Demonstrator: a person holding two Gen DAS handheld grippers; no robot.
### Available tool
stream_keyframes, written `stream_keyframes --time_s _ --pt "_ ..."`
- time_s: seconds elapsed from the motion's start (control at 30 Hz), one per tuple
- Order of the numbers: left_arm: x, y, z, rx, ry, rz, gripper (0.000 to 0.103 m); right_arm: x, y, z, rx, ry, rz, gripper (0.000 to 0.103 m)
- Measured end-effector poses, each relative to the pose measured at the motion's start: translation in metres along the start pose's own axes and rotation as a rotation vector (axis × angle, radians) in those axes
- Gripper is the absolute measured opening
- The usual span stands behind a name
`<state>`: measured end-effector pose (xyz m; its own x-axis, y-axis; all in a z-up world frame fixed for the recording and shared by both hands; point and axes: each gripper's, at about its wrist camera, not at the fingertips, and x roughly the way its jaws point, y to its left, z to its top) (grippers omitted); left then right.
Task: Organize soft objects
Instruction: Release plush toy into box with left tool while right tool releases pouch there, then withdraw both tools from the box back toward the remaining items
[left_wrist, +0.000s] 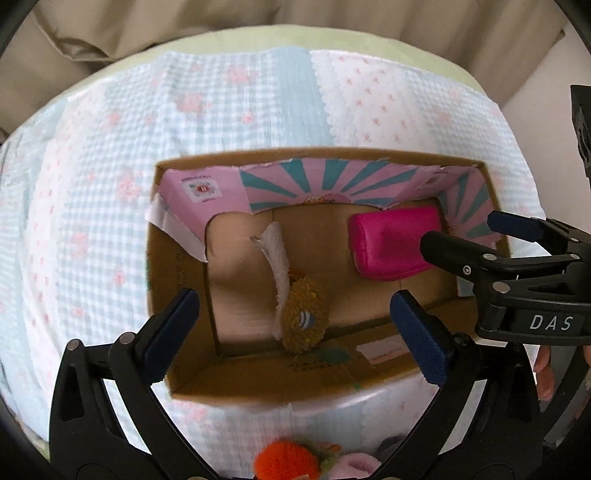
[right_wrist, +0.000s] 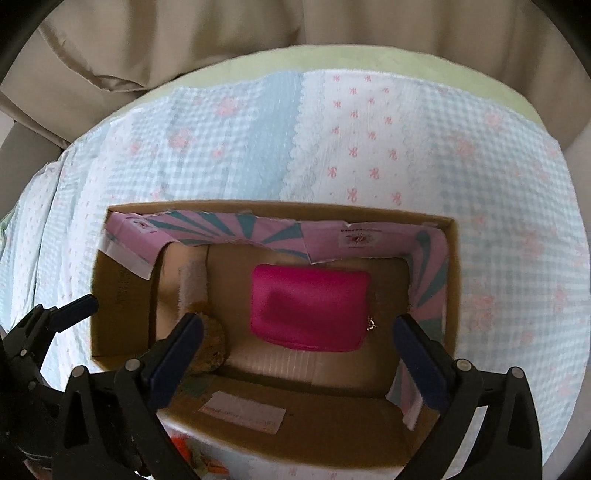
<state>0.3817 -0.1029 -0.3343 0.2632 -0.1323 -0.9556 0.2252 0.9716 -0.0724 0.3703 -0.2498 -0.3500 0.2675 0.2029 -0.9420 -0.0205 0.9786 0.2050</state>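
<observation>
1. Soft objects are split between two spots: a bright pink rectangular fabric pouch (right_wrist: 310, 308) and a brown fuzzy plush toy with a white fleece strip (left_wrist: 301, 317) lie on the floor of the open cardboard box with pink-and-teal lining (right_wrist: 452, 280), while an orange pom-pom-like toy (left_wrist: 286, 461) and other blurred soft items sit outside it at the bottom of the left view.
2. Your left gripper (left_wrist: 295, 328) is spread wide and holds nothing; the plush toy lies between its fingers in the picture, though apparently below them.
3. Your right gripper (right_wrist: 299, 347) is likewise wide open and empty, with the pouch at centre frame, just ahead of the fingers.
4. Risk: both grippers crowd the same box opening, so you could knock them together.
5. Risk: the torn lining flaps along the box's upper edge could snag a finger and drag the box across the blue-and-pink patterned bed cover (right_wrist: 369, 129).
6. Risk: reaching down for the remaining toys, you may bump the near wall.
</observation>
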Motion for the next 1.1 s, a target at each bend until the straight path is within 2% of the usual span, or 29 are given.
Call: stream_keyframes --time_s 0.27,0.5,0.87,1.1 --pt "-0.057 -0.006 -0.009 0.000 -0.085 0.020 0.103 -0.056 0.006 -0.010 0.001 -0.085 0.001 0.102" --pt "-0.124 -0.014 -0.033 -0.020 -0.178 0.043 0.103 -0.122 0.015 -0.033 0.001 -0.174 0.008 0.102" --pt "-0.238 -0.031 -0.107 -0.068 -0.319 0.083 0.103 -0.236 0.028 -0.106 0.014 -0.325 -0.001 0.102" --pt "-0.288 -0.046 -0.165 -0.106 -0.376 0.098 0.103 -0.285 0.026 -0.158 0.009 -0.361 -0.021 0.102"
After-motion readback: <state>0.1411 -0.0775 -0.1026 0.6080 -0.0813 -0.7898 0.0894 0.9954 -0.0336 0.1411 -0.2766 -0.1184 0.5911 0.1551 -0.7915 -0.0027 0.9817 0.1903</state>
